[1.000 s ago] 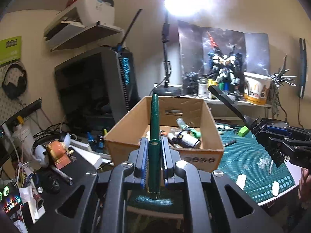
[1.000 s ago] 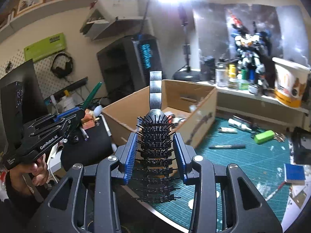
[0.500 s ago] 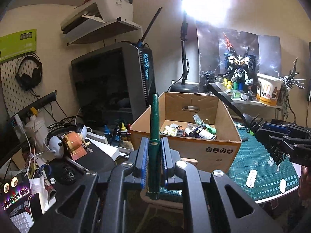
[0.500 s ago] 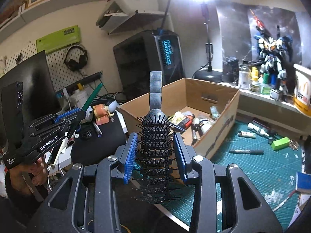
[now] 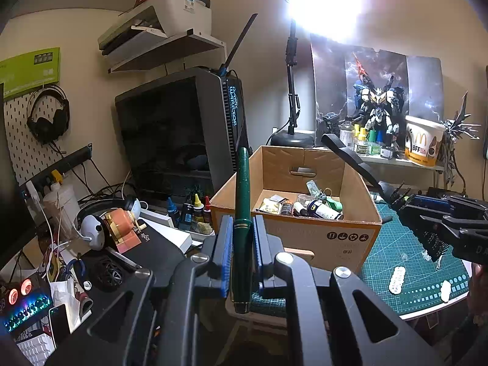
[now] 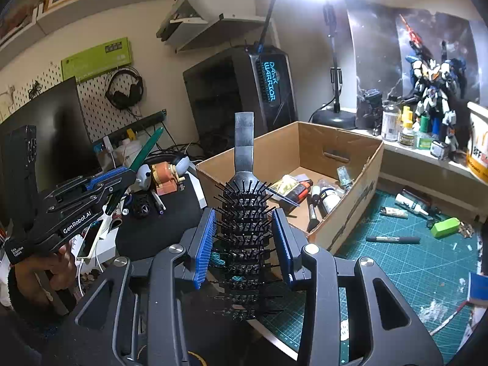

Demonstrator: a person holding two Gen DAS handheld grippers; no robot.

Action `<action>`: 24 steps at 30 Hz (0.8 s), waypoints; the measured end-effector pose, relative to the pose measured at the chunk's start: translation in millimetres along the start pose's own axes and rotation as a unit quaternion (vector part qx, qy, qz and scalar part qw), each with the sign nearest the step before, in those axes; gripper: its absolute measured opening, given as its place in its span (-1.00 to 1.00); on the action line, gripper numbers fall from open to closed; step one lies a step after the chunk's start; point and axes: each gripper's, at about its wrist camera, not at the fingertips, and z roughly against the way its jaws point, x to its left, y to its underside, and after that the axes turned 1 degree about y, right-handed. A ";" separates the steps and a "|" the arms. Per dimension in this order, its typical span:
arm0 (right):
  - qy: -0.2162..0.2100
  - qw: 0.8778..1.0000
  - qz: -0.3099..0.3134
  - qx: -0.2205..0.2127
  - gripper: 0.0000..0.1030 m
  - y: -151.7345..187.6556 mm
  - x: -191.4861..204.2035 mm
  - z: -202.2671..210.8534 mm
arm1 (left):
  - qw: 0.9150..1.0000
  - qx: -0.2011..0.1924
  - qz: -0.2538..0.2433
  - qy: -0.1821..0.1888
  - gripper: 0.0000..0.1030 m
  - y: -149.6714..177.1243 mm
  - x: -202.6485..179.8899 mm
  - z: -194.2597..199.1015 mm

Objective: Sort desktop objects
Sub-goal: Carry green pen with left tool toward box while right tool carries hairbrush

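My left gripper point(image 5: 241, 228) is shut on a dark green pen point(image 5: 242, 195) that points up and forward, in front of the open cardboard box point(image 5: 317, 235). My right gripper point(image 6: 244, 228) is shut on a black bristle hairbrush point(image 6: 245, 213) with its grey handle pointing toward the box point(image 6: 344, 210). The box holds several small bottles and tubes point(image 5: 317, 209). In the right wrist view the left gripper point(image 6: 122, 180) and the green pen point(image 6: 148, 149) show at the left. In the left wrist view the right gripper point(image 5: 439, 222) and the brush handle point(image 5: 350, 158) show at the right.
A green cutting mat point(image 6: 411, 259) carries a black marker point(image 6: 393, 239), a green block point(image 6: 445, 227) and small tubes. A black PC tower point(image 5: 183, 134) stands behind the box. A black mouse pad point(image 5: 146, 253), headphones and small bottles point(image 5: 189, 210) lie at the left. A shelf with model figures runs along the back right.
Both grippers have pulled back and risen from the box, still holding pen and brush. The box now looks farther off, and more of its inside shows.
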 end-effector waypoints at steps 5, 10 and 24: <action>-0.001 1.000 0.000 0.003 -0.31 -0.8 -1.8 -1.2 | 1.000 0.001 -0.005 0.003 -0.75 -3.1 -3.7 -2.7; -0.001 1.000 -0.001 0.013 -0.31 -5.5 -7.1 -7.5 | 1.000 0.002 -0.015 0.010 -0.75 -12.3 -9.6 -11.3; 0.041 0.998 0.023 0.040 -0.30 -60.3 -25.5 -45.3 | 0.997 -0.011 -0.069 0.029 -0.75 -72.1 -21.9 -56.5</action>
